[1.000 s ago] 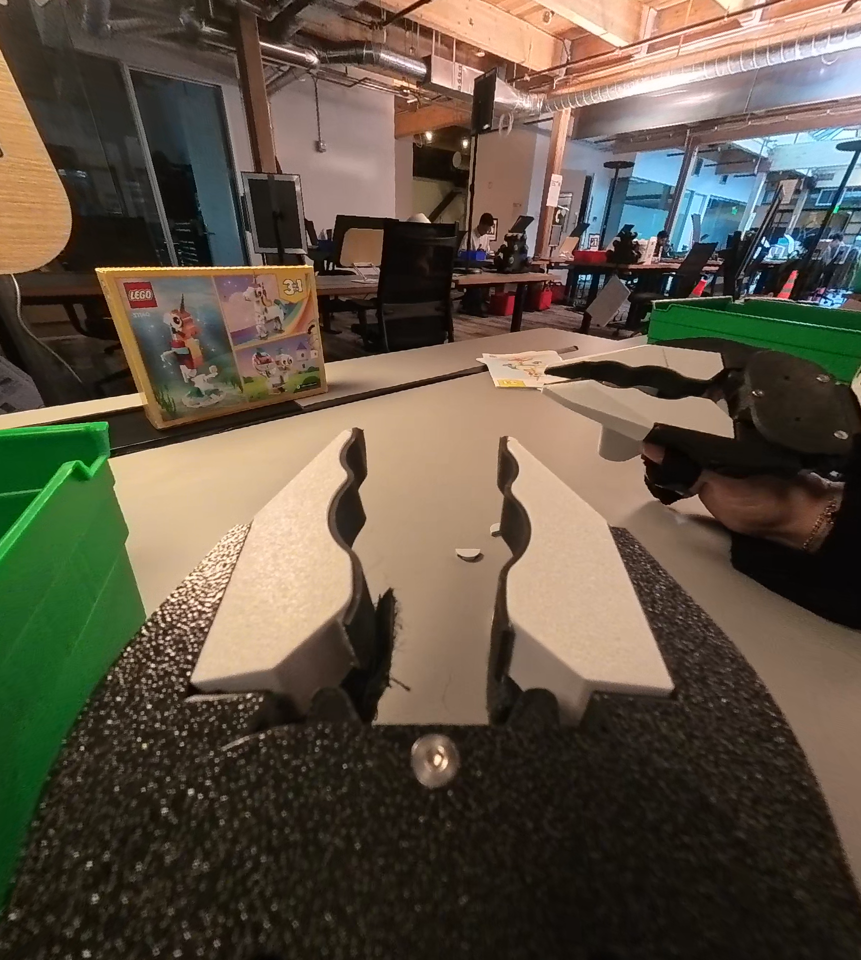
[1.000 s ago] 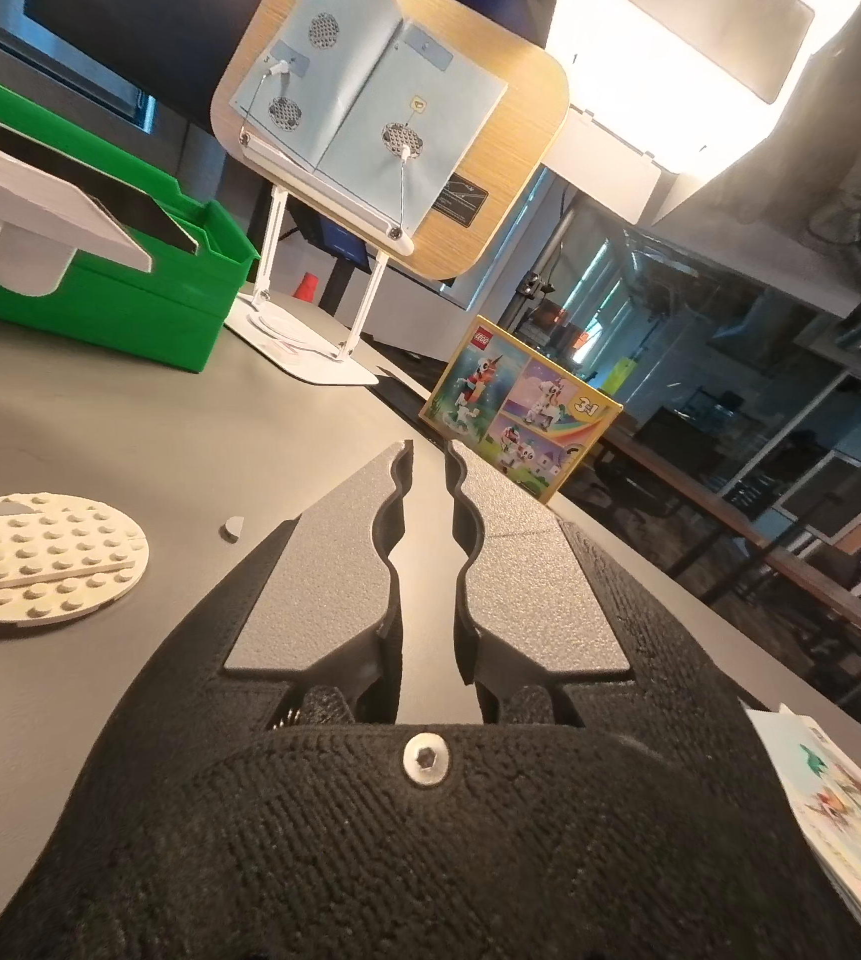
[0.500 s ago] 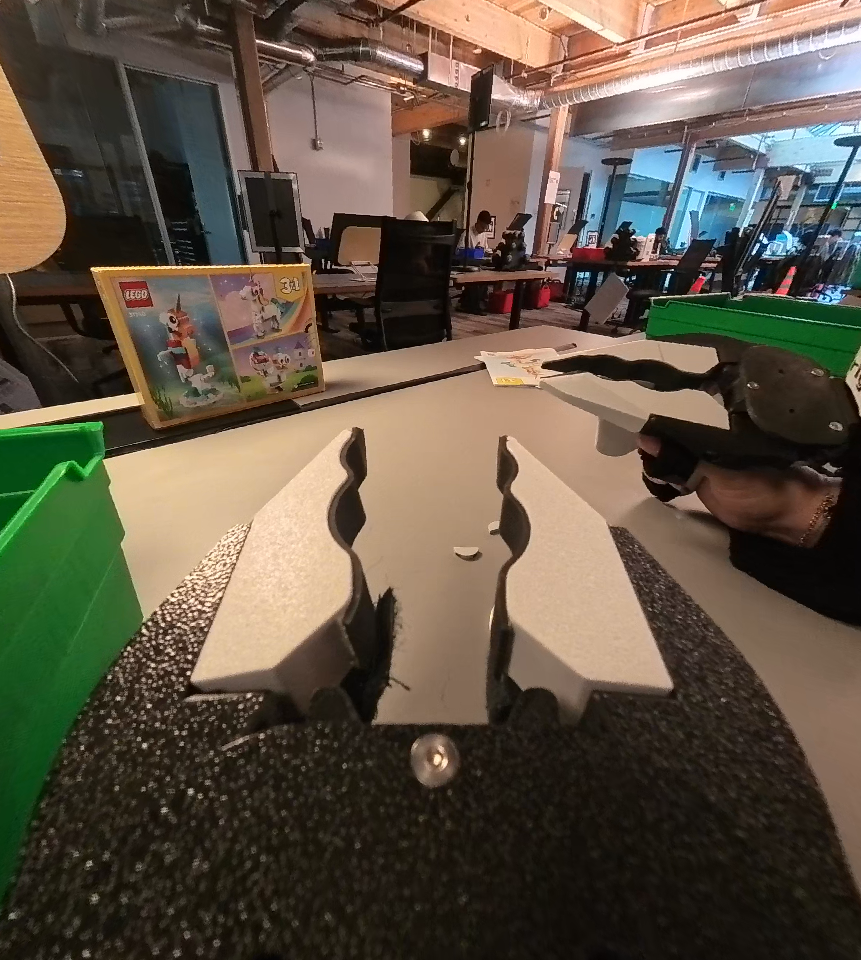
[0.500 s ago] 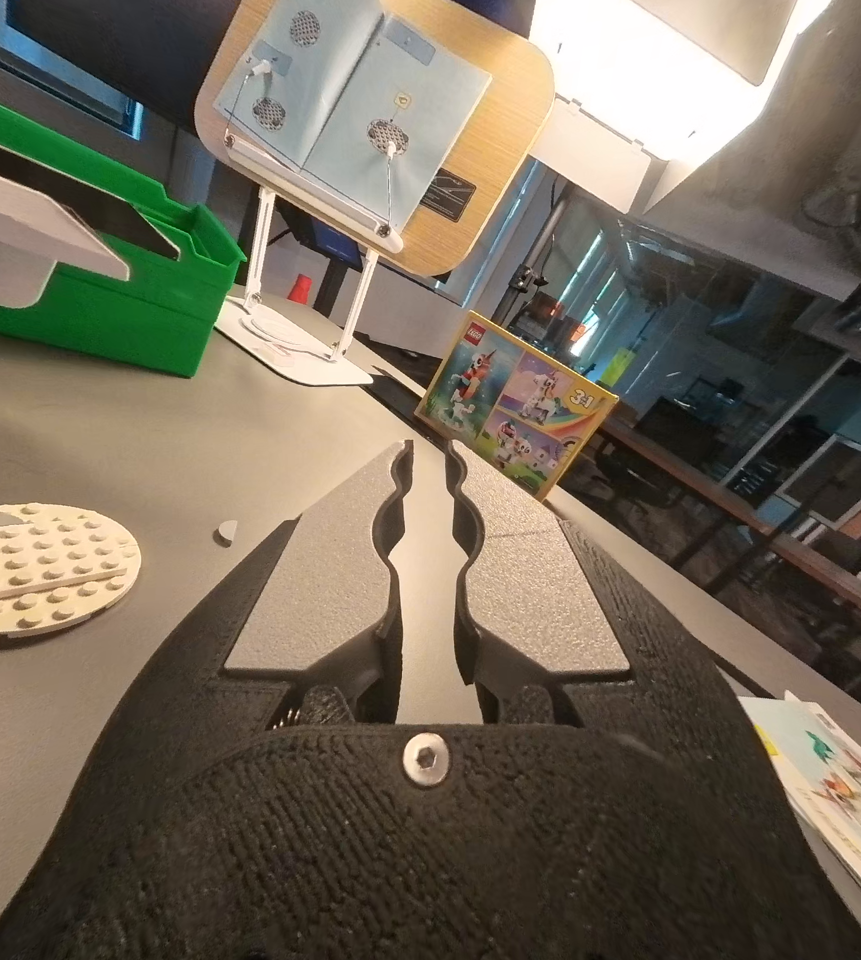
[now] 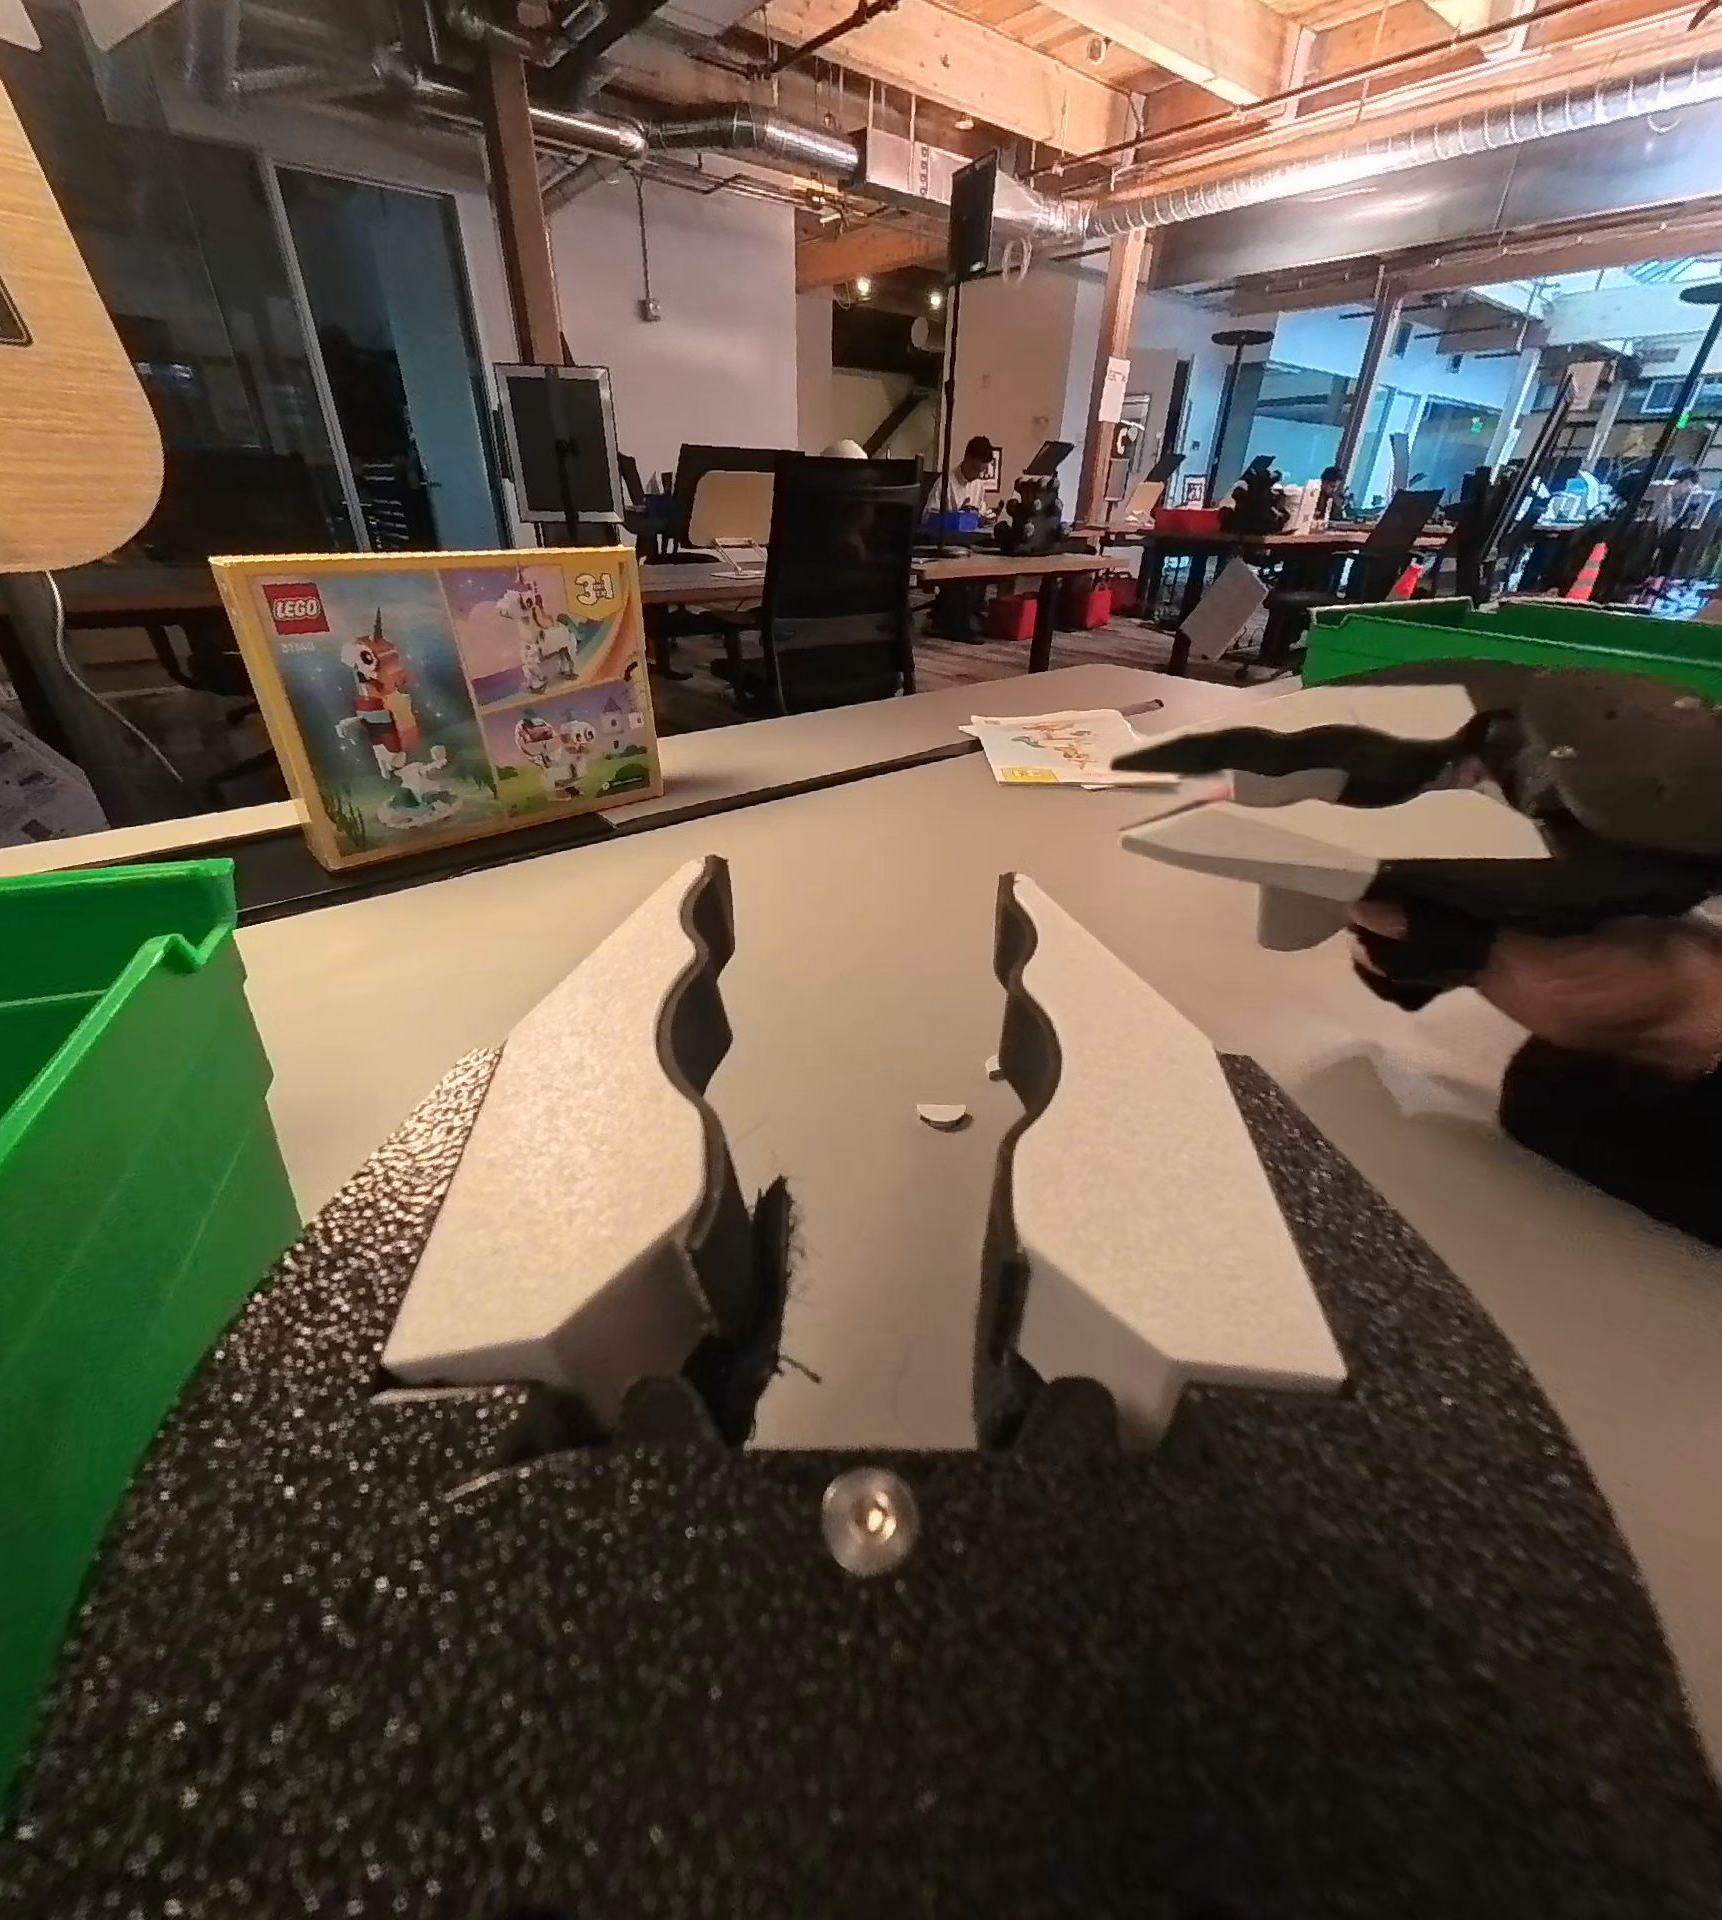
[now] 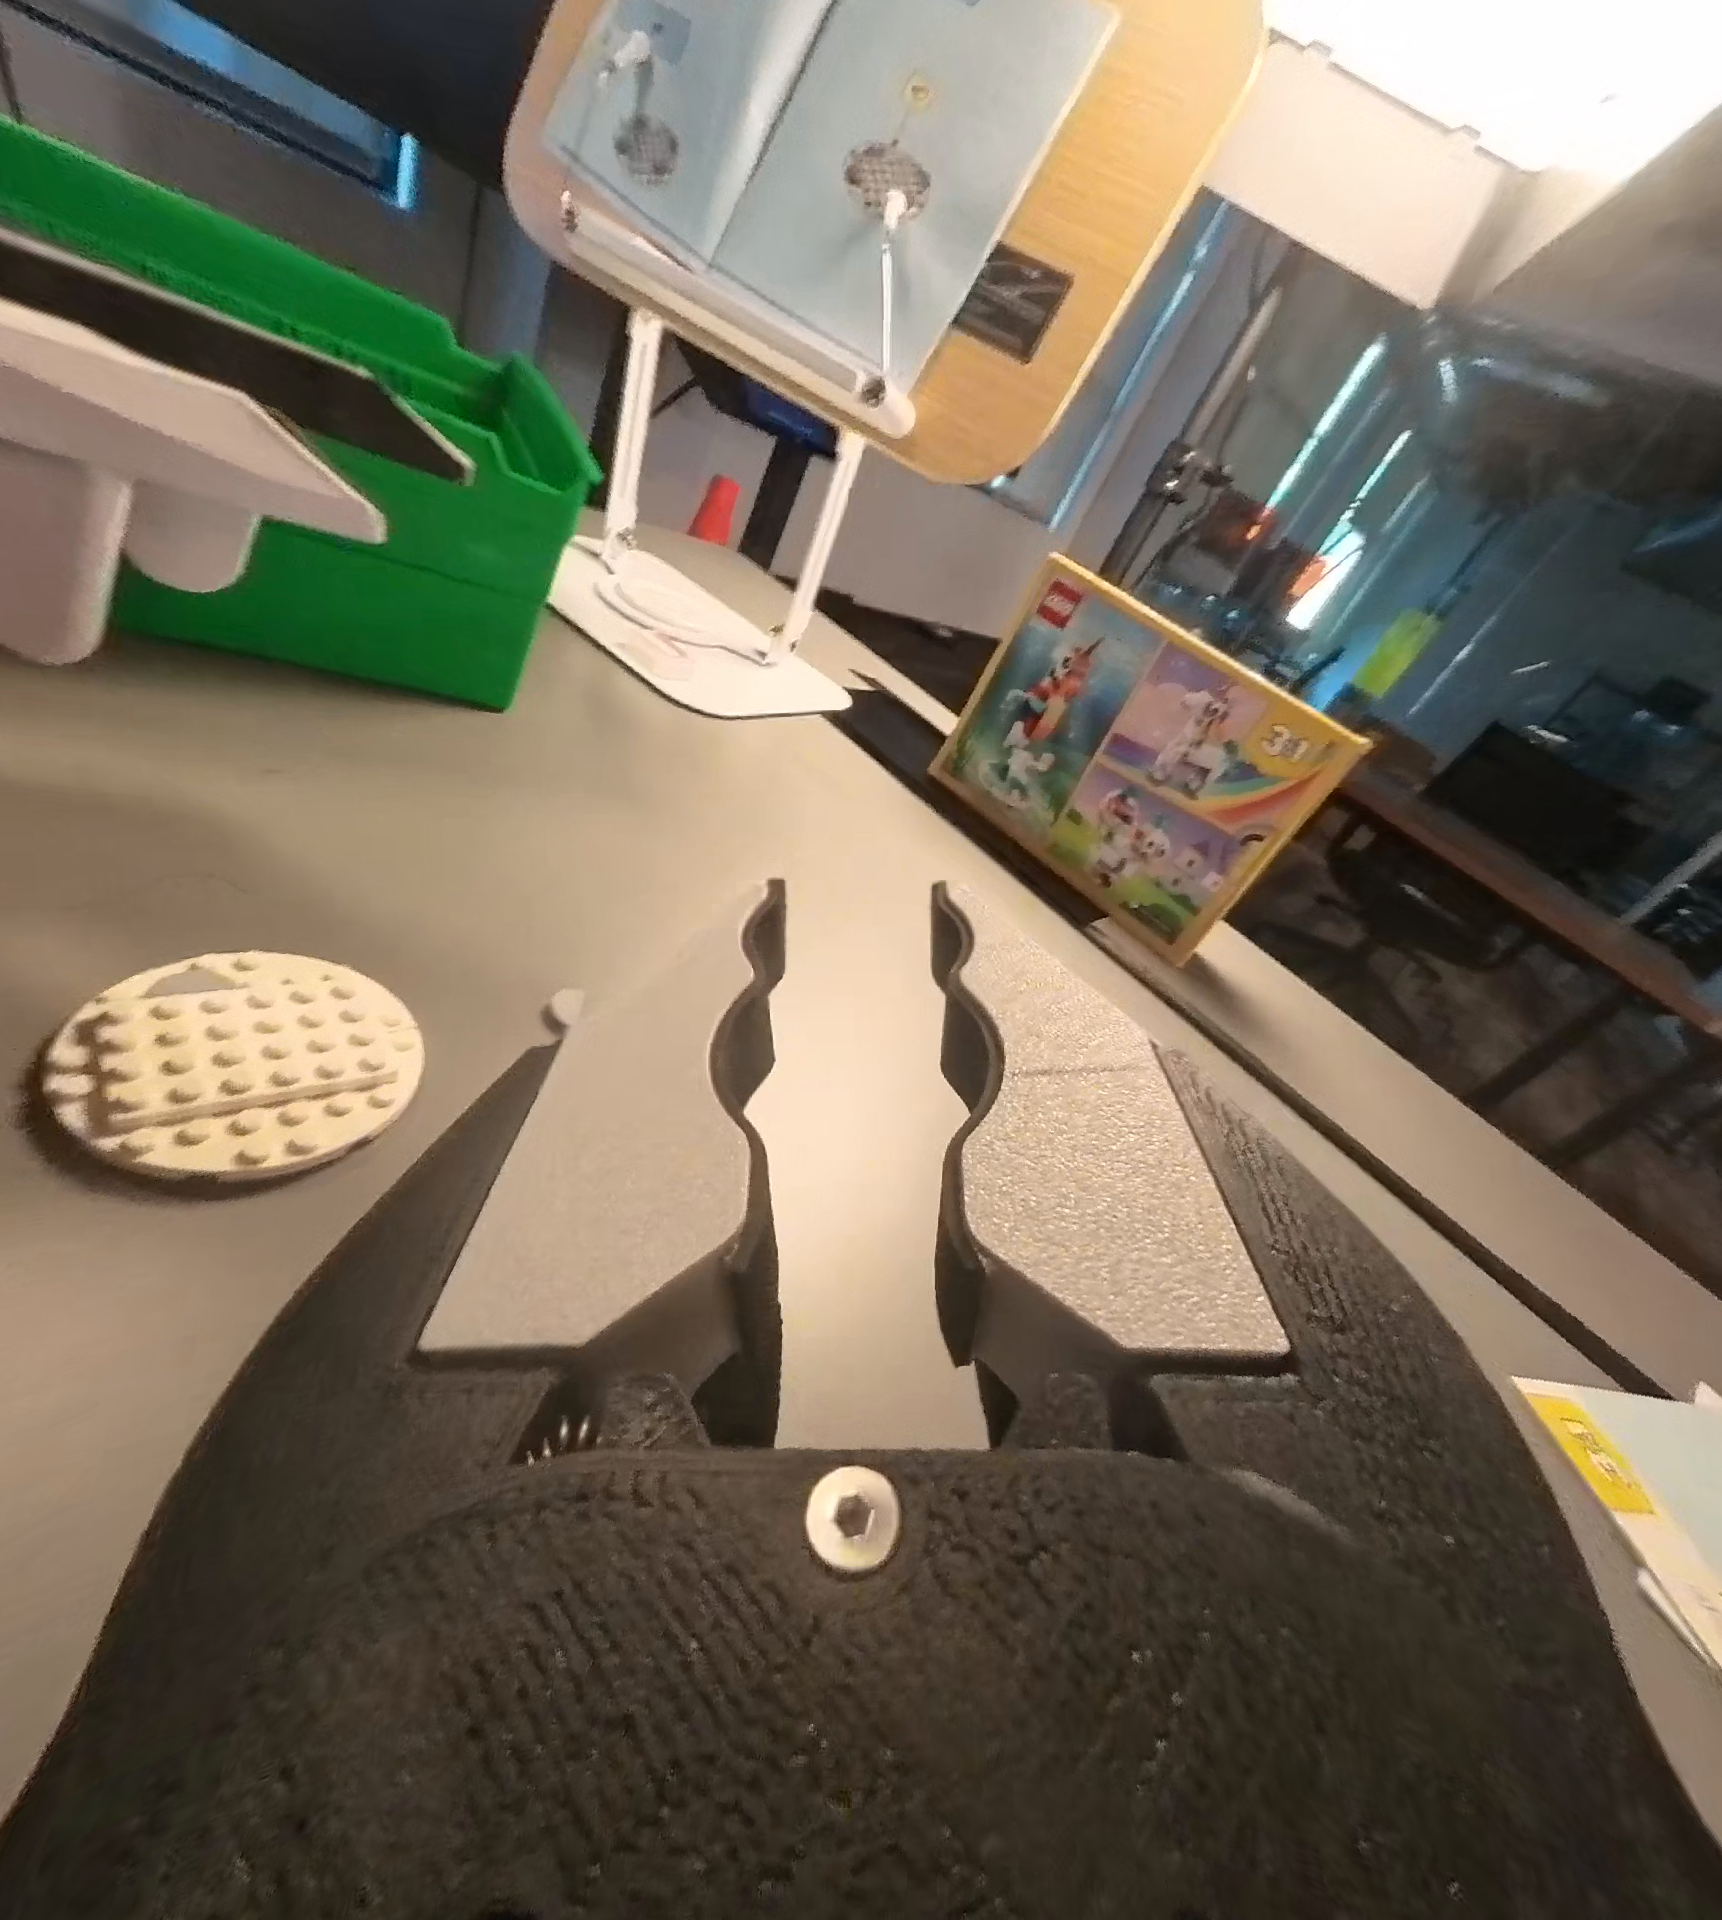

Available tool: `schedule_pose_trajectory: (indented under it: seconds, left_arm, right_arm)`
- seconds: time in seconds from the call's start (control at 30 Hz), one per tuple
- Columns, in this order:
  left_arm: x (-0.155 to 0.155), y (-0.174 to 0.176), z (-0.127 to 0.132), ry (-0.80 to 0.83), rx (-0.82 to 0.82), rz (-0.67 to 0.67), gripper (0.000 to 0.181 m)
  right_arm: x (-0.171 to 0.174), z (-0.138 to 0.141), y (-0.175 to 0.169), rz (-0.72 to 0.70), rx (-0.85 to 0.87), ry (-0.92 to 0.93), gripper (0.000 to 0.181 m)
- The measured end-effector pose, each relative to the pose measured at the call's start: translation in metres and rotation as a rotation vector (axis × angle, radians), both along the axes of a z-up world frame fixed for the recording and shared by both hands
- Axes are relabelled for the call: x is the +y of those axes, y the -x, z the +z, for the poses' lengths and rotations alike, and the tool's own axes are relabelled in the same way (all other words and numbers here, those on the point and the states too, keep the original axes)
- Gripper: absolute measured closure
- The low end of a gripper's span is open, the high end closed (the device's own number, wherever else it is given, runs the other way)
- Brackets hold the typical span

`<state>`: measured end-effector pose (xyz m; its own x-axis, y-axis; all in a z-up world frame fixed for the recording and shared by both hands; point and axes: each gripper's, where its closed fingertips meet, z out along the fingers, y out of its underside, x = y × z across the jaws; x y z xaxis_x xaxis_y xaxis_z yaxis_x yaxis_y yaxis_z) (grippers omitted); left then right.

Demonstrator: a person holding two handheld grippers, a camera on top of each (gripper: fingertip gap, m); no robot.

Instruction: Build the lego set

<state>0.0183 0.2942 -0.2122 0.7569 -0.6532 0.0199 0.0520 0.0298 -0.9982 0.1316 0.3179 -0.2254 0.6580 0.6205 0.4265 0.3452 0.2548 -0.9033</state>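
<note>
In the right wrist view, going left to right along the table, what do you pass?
Other grey-fingered gripper → green plastic bin → round cream studded plate → small pale loose piece → yellow-edged set box → instruction booklet.

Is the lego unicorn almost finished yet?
Not nearly. Done: only a round white plate with a few flat pieces pressed on top. In hand: nothing; the left gripper and right gripper are both open and empty. Left: a tiny loose piece lies on the table, and no animal shape exists yet.
</note>
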Motion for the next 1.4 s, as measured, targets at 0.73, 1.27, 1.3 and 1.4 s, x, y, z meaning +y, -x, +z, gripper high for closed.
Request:
schedule_pose_trajectory:
  seconds: [0.73, 1.27, 1.3, 1.4]
  left_arm:
    - [-0.001, 0.000, 0.003, 0.013, -0.029, -0.010, 0.133]
    - [-0.010, -0.011, 0.001, 0.065, -0.021, -0.115, 0.135]
    - [-0.010, -0.014, -0.002, 0.109, -0.024, -0.142, 0.132]
    - [-0.010, -0.020, -0.021, 0.335, -0.065, -0.226, 0.113]
  right_arm:
    - [-0.070, -0.086, 0.072, 0.402, -0.278, 0.689, 0.102]
    - [-0.071, -0.095, 0.072, 0.447, -0.399, 0.658, 0.118]
    - [-0.069, -0.092, 0.070, 0.441, -0.404, 0.629, 0.118]
    - [-0.067, -0.076, 0.065, 0.449, -0.373, 0.544, 0.119]
